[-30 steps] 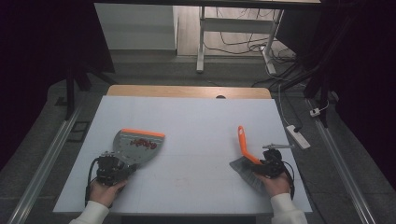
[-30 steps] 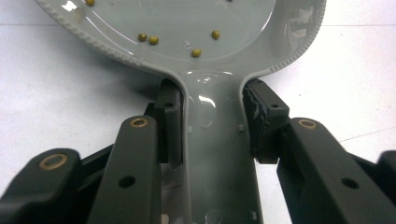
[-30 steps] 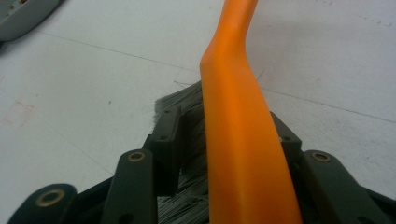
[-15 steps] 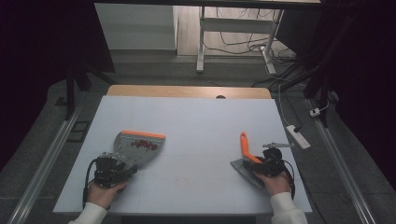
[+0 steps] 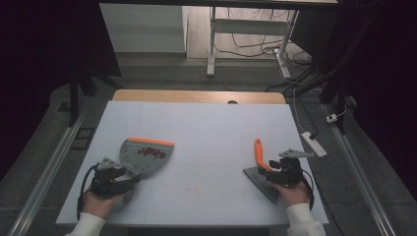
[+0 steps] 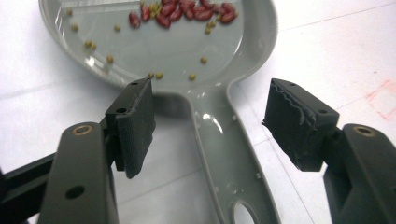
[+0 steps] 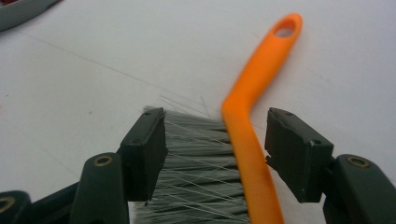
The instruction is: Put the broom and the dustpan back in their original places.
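Lying flat on the white table (image 5: 206, 128), dustpan (image 5: 145, 153) left, brush (image 5: 260, 167) right; both grippers' jaws just opened, clamping nothing; cables litter far floor (image 5: 255, 46).

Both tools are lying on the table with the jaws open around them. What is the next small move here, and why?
Probably draw both grippers back off the tools. The left gripper has just been opening around the dustpan handle, beans inside; the right gripper stands open around the brush, which rests on the table.
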Demonstrator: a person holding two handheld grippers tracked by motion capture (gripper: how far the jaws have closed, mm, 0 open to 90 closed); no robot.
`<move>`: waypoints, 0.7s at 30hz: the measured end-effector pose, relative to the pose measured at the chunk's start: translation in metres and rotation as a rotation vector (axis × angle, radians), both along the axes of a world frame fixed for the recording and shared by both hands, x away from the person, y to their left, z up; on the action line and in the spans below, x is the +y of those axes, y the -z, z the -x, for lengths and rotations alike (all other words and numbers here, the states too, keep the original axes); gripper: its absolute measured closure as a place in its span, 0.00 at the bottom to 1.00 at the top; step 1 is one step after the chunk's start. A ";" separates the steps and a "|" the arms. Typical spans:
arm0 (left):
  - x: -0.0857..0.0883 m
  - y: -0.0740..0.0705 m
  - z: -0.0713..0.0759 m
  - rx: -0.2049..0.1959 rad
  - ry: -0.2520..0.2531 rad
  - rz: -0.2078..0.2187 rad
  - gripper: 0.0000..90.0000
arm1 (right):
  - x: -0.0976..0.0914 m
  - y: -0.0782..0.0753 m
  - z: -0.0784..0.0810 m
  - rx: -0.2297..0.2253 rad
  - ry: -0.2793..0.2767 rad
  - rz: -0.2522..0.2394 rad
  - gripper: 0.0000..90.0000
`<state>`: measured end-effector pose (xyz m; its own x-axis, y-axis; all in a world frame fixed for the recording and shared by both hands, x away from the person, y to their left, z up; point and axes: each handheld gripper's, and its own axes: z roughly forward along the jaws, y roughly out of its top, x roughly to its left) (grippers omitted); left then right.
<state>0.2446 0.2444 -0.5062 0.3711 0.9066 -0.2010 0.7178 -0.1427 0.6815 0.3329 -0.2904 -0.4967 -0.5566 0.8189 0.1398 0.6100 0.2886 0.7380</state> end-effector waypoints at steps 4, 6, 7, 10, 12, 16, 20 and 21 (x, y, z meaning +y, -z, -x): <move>-0.003 -0.002 -0.003 -0.024 0.064 0.007 0.38 | 0.005 -0.003 0.005 -0.037 -0.048 -0.010 0.44; -0.007 -0.003 -0.006 -0.022 0.116 0.010 0.39 | 0.008 -0.005 0.007 -0.058 -0.081 -0.004 0.44; -0.009 -0.003 -0.008 -0.023 0.144 0.012 0.39 | 0.009 -0.005 0.008 -0.063 -0.095 0.001 0.44; -0.015 -0.003 -0.016 -0.030 0.205 0.018 0.39 | 0.013 -0.004 0.010 -0.072 -0.142 0.012 0.45; -0.018 -0.001 -0.019 -0.025 0.230 0.014 0.39 | 0.015 -0.003 0.011 -0.072 -0.165 0.007 0.45; -0.022 0.001 -0.025 -0.011 0.256 0.027 0.39 | 0.016 -0.002 0.011 -0.089 -0.192 0.002 0.45; -0.026 0.003 -0.031 0.002 0.272 0.027 0.39 | 0.021 -0.001 0.011 -0.106 -0.225 0.007 0.45; -0.027 0.004 -0.031 0.006 0.277 0.024 0.39 | 0.022 -0.001 0.012 -0.109 -0.232 0.010 0.45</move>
<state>0.2760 0.2174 -0.5101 0.6026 0.7657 -0.2246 0.6580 -0.3175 0.6828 0.3212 -0.2680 -0.4957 -0.7412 0.6685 0.0614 0.4436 0.4191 0.7922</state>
